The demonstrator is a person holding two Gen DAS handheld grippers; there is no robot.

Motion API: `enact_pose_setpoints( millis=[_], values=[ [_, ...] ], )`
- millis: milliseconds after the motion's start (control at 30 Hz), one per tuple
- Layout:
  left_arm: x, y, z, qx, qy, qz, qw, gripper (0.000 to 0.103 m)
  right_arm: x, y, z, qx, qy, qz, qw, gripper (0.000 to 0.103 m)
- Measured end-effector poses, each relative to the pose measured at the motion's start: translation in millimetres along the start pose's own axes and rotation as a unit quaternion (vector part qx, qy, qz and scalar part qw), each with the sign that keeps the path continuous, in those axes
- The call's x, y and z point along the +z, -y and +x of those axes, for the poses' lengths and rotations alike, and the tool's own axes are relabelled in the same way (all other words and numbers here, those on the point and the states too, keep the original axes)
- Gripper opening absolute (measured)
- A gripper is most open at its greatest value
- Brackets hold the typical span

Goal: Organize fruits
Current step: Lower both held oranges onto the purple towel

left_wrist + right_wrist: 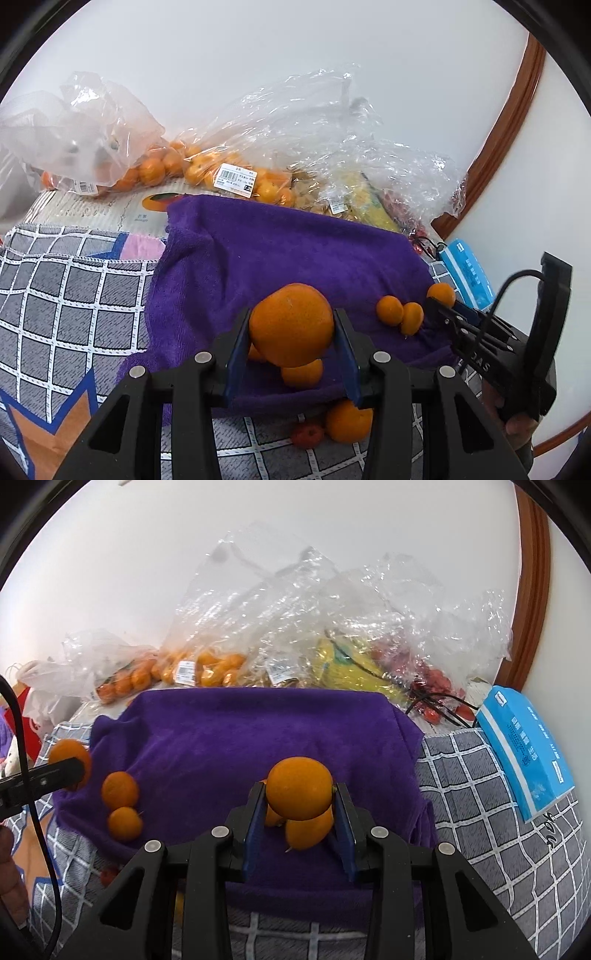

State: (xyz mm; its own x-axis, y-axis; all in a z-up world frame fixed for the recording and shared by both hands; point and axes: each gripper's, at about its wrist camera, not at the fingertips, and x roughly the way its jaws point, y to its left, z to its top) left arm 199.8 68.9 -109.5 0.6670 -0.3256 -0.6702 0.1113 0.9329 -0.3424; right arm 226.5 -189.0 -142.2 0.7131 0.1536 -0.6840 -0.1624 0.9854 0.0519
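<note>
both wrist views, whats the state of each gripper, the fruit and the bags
left gripper: shut on an orange
right gripper: shut on an orange
purple towel: spread flat, loose oranges resting on it
plastic bags: crumpled, fruit inside
blue packet: lying flat

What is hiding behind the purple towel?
Behind the purple towel are clear plastic bags: one holds small oranges, another something yellow, another red fruit. What lies at the bottom of the bags is covered.
</note>
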Motion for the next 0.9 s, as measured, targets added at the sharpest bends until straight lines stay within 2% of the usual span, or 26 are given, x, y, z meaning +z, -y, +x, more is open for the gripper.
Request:
enact_pose_setpoints(
  millis=[467, 900],
  values=[
    [-3, -3, 7, -0.001, -0.002, 0.002, 1.0000, 0.041, 3, 7, 27, 0.001, -0.012, 0.013, 1.000, 0.036],
    [-5, -1, 13, 0.000, -0.008, 0.008, 0.9999, 0.041, 1, 7, 36, -0.001, -0.001, 0.018, 1.000, 0.036]
  ],
)
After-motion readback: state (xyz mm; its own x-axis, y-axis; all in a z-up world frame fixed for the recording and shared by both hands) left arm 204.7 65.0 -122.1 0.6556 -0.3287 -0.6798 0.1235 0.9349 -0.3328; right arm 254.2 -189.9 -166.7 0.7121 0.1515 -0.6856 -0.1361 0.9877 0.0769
